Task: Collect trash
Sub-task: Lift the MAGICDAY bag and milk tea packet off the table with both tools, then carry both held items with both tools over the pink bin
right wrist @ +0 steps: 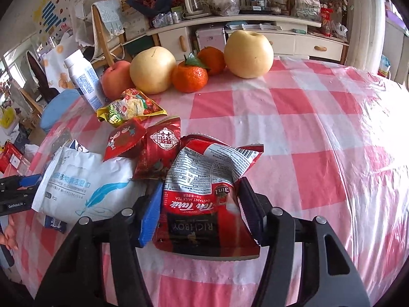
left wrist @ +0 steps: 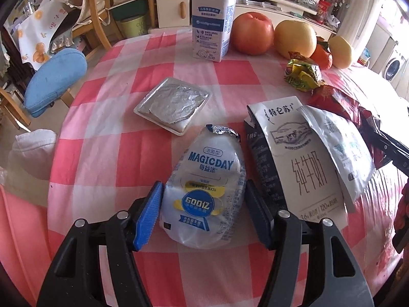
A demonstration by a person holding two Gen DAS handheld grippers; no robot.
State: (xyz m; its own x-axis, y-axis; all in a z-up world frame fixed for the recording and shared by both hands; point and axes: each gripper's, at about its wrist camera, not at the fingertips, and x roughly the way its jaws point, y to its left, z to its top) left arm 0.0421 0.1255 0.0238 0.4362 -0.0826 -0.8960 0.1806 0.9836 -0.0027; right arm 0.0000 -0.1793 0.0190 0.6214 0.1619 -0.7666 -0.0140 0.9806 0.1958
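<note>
A squashed white MAGICDAY drink bottle lies on the red-and-white checked table. My left gripper is shut on its lower half, one pad pressing each side. In the right wrist view, my right gripper is shut on a crumpled red instant milk tea packet. Other trash lies around: a foil-lidded tray, a flattened milk carton, a white wipes pouch, two red wrappers and a yellow-green candy wrapper.
A white bottle stands upright at the table's far side beside an apple, pears and tangerines. A chair with a blue cushion stands off the left edge. Cluttered shelves line the back wall.
</note>
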